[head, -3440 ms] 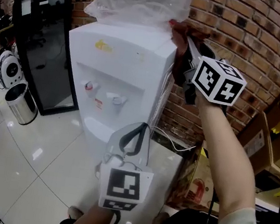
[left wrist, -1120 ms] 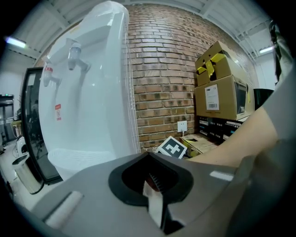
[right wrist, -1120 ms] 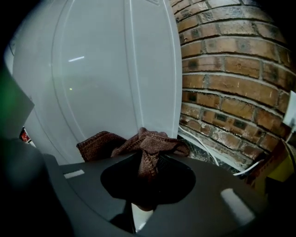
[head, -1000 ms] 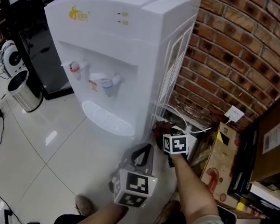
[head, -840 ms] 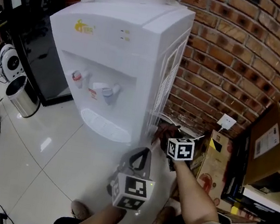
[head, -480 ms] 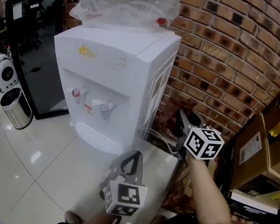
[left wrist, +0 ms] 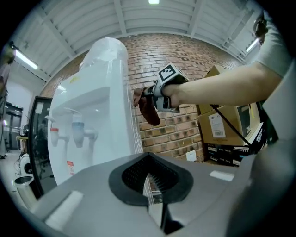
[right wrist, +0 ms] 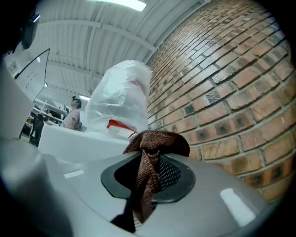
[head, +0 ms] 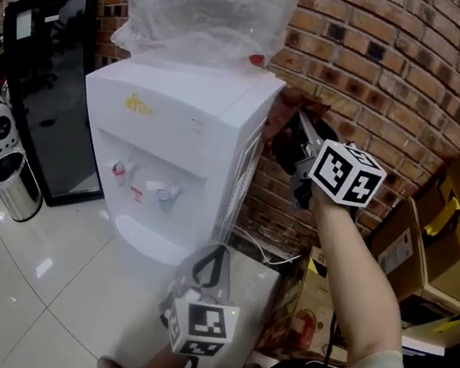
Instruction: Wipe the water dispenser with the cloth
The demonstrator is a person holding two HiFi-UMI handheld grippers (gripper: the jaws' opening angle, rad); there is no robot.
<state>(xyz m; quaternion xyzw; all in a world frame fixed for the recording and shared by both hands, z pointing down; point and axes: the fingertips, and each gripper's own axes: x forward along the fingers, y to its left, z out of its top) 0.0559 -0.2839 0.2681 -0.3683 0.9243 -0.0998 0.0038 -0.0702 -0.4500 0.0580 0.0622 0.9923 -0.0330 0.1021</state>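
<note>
The cloth (right wrist: 156,139) is held clamped in the right gripper's (head: 296,136) fingers, just beside the water dispenser's (head: 178,127) upper right corner; the left gripper's (head: 213,261) fingers are closed together, empty, at lower centre.

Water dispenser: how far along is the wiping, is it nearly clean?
Done: the right gripper has the brown cloth pinched in its jaws. In hand: it holds that cloth near the water dispenser, at its upper side panel. Still to do: no wiped patches show, so possibly everything, taps included. The left gripper hangs low, shut and empty.
</note>
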